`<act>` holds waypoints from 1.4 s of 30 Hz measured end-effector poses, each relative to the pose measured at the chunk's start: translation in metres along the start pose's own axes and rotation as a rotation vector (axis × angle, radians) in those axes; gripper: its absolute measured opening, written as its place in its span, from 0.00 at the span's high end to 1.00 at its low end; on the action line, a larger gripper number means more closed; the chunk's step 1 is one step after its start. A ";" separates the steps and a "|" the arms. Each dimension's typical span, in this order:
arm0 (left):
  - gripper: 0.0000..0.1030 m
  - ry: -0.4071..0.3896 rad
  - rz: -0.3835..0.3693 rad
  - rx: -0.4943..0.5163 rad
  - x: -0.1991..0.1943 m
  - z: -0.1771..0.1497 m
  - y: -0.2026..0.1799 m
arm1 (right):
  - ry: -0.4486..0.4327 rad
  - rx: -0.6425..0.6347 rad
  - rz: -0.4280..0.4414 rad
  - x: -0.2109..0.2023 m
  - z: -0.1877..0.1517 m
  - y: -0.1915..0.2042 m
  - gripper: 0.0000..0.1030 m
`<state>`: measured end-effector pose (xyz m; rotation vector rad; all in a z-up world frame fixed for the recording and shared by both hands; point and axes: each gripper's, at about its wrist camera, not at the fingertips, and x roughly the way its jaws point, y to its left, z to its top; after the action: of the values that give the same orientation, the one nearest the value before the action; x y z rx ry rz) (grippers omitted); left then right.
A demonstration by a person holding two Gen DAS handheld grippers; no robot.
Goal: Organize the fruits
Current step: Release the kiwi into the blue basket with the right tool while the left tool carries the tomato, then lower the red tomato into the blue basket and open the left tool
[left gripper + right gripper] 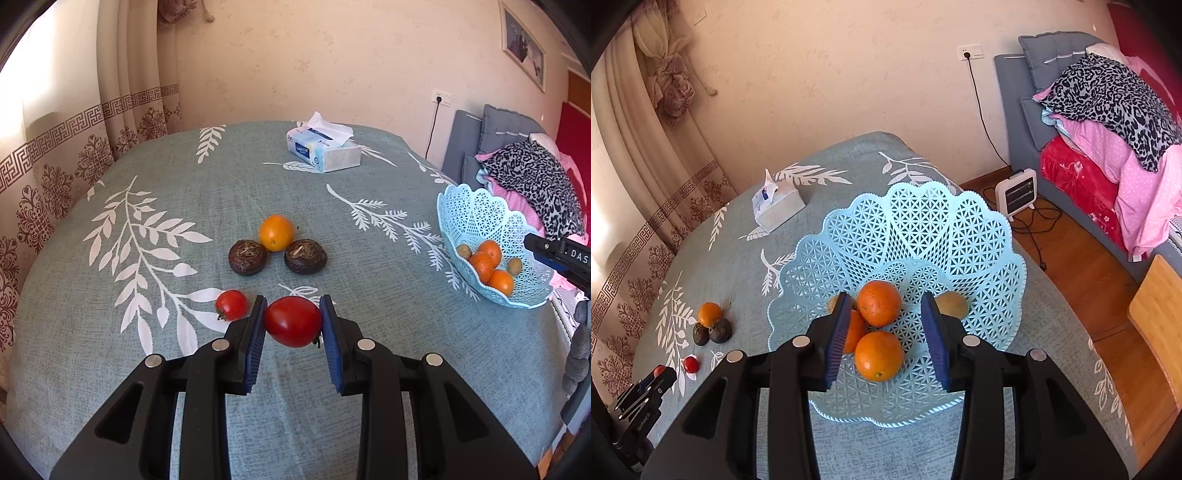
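Observation:
My left gripper (293, 306) is shut on a large red tomato (293, 321), held just above the leaf-print cloth. A smaller tomato (231, 304) lies to its left. Beyond them sit an orange (276, 232) and two dark brown wrinkled fruits (247, 257) (305, 256). My right gripper (884, 301) hangs open over the light blue lattice basket (923, 221). Below its fingers lie three oranges (879, 356) and two brownish fruits (951, 304); the pads touch none of them. The basket (476, 210) stands at the table's right edge.
A tissue box (323, 147) stands at the far side of the table (166, 369). Curtains hang on the left. To the right, off the table, are a sofa with piled bedding (1108, 122), a small heater (1015, 194) with cables on the wood floor, and a wooden stool (1160, 314).

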<state>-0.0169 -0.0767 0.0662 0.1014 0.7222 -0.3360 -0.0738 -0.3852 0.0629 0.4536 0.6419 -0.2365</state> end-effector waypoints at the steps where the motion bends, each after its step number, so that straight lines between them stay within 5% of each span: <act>1: 0.72 -0.004 -0.007 0.009 0.000 0.002 -0.004 | -0.004 0.000 -0.001 -0.001 0.000 0.000 0.61; 32: 0.71 0.025 -0.361 0.172 0.032 0.048 -0.151 | -0.032 0.083 -0.039 -0.004 0.008 -0.026 0.61; 34: 0.64 0.031 -0.386 0.164 0.034 0.049 -0.153 | -0.031 0.084 -0.042 -0.003 0.007 -0.026 0.61; 36: 0.40 0.028 -0.394 0.143 0.036 0.050 -0.151 | -0.032 0.088 -0.044 -0.003 0.007 -0.028 0.61; 42: 0.40 0.033 -0.350 0.081 0.042 0.053 -0.131 | -0.028 0.089 -0.045 -0.002 0.006 -0.028 0.61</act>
<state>0.0019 -0.2226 0.0817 0.0570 0.7589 -0.6992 -0.0819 -0.4123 0.0597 0.5205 0.6164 -0.3150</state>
